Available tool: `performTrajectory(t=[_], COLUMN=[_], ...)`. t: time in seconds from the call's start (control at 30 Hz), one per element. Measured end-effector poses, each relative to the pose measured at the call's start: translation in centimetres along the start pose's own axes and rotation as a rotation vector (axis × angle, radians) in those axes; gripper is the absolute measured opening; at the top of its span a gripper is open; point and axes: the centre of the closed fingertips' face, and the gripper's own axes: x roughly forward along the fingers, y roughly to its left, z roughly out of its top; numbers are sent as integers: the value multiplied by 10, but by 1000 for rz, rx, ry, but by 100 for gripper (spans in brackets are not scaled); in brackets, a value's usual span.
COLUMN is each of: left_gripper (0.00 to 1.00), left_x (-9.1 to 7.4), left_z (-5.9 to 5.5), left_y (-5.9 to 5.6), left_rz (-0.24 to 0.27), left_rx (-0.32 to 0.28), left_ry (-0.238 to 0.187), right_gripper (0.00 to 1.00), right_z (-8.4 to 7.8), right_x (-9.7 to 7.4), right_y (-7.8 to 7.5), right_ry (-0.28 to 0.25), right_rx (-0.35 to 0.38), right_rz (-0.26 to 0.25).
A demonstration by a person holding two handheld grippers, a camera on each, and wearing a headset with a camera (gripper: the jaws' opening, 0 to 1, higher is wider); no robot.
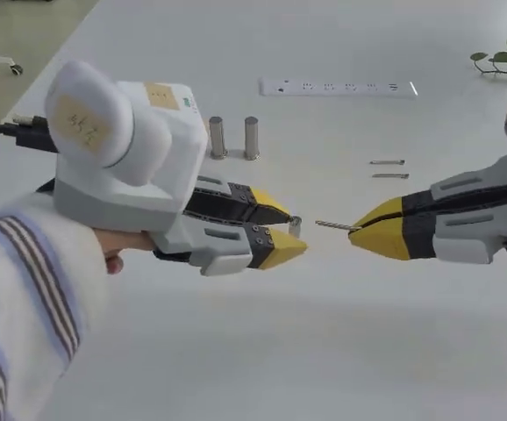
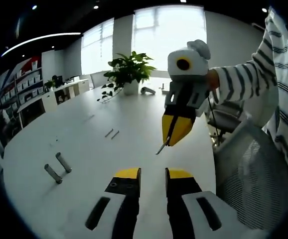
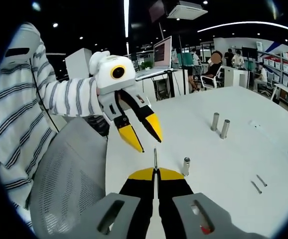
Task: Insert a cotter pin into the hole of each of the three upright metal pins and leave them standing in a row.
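1. Wire, thin and stiff, was what the cotter pin (image 1: 335, 226) looked like: a short grey sliver, light and smooth. It would likely twist or slip in a loose hold, so I judged it best gripped by the head with the legs free.
2. It stuck out level from the right gripper (image 1: 355, 231), whose jaws were pinched tight on its rear end.
3. In the head view its free tip pointed to 9 o'clock, at the near pin (image 1: 295, 226) and just short of it.
4. That near pin was a small steel cylinder, upright on the table (image 1: 262, 351). It was probably heavy for its size yet easy to tip, so a hold low on its body would steady it. Its hole was too small to see.
5. The left gripper (image 2: 153, 173) hovered with jaws apart and nothing between them, tips near the near pin.
6. Two far pins (image 1: 217, 138) stood side by side at 11 o'clock from the near pin, well apart from it.
7. Two spares (image 1: 387, 162) lay flat at 2 o'clock.
8. A power strip (image 1: 337, 87) lay beyond, at about 12 o'clock.
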Motion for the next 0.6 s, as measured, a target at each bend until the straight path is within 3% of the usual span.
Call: performTrajectory(t=[0.3, 0.6], left_gripper=[17, 17], left_x=[9, 25], left_z=[-6, -14], left_y=[25, 43], left_rz=[46, 42], left_rx=[-9, 8], left_ry=[17, 59], right_gripper=[0, 0], right_z=[-18, -34], right_x=[8, 17], right_y=[-28, -48], right_ry=[66, 121], right_rx=[6, -7], right_rz=[-61, -106])
